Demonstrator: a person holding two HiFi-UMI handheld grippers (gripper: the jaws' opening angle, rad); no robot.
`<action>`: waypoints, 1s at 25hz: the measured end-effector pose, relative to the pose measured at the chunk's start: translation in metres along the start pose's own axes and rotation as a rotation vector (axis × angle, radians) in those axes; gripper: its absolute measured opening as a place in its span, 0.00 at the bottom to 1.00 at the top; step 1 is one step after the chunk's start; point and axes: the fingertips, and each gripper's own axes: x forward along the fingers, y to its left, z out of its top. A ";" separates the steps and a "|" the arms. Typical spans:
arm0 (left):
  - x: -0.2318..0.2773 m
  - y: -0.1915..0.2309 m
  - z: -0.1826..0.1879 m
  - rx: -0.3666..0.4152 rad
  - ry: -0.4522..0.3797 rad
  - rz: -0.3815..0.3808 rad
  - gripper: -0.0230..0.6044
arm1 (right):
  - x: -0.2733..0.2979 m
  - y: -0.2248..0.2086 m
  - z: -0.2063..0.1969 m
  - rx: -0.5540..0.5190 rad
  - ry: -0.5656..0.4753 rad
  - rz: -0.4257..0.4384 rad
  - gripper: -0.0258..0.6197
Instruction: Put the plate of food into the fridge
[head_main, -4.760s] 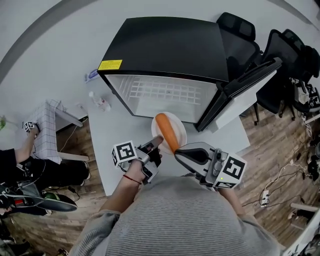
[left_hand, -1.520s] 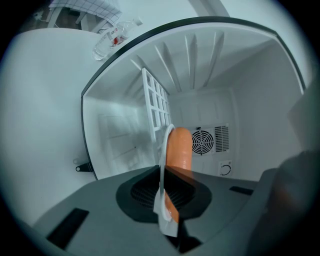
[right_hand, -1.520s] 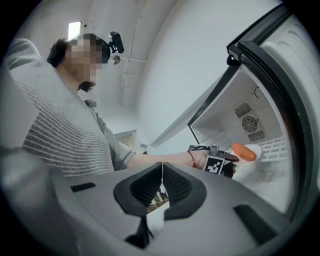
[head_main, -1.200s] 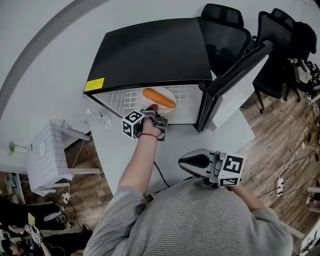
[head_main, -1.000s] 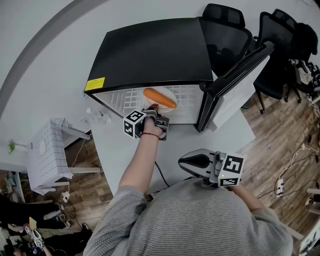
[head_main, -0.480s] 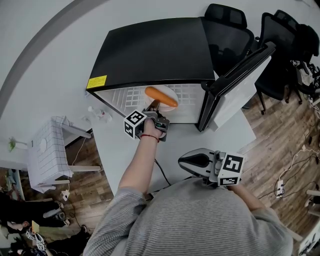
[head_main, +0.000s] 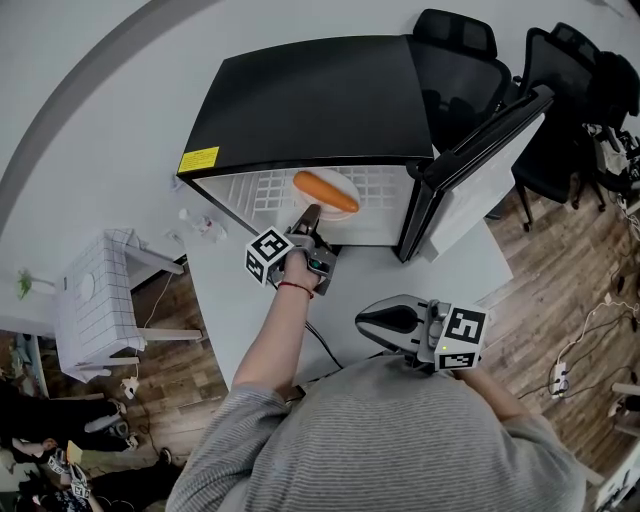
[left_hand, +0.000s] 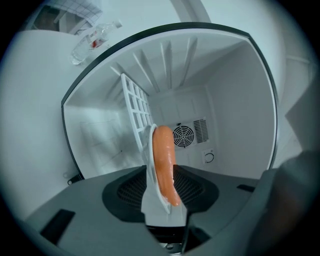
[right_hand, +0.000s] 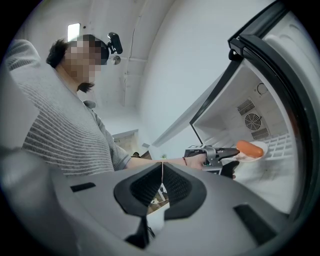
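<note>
One arm (head_main: 268, 340) outstretched | left tongs (head_main: 311, 211) just opened, plate (left_hand: 160, 210) between

Fridge (head_main: 320, 100) on the table (head_main: 235, 300), mouth toward the person, door (head_main: 480, 145) swung open at the right. Inside, the shelf (head_main: 255, 190) bears the plate (head_main: 340, 181) near its front edge, with the sausage (head_main: 325, 192) lying on it; a fan (left_hand: 183, 135) sits in the rear wall behind. Bottle (head_main: 203, 226) on the table, left of the fridge. Chairs (head_main: 460, 45) behind the door.
</note>
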 end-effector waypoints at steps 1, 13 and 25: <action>-0.004 -0.002 -0.001 0.048 0.008 0.001 0.28 | 0.001 0.000 0.000 -0.001 0.001 0.001 0.06; -0.037 -0.010 -0.022 1.168 0.202 0.235 0.28 | 0.012 0.007 -0.004 -0.002 0.016 0.026 0.06; -0.016 -0.029 -0.040 2.597 0.161 0.421 0.28 | 0.012 0.011 -0.005 -0.008 0.013 0.017 0.06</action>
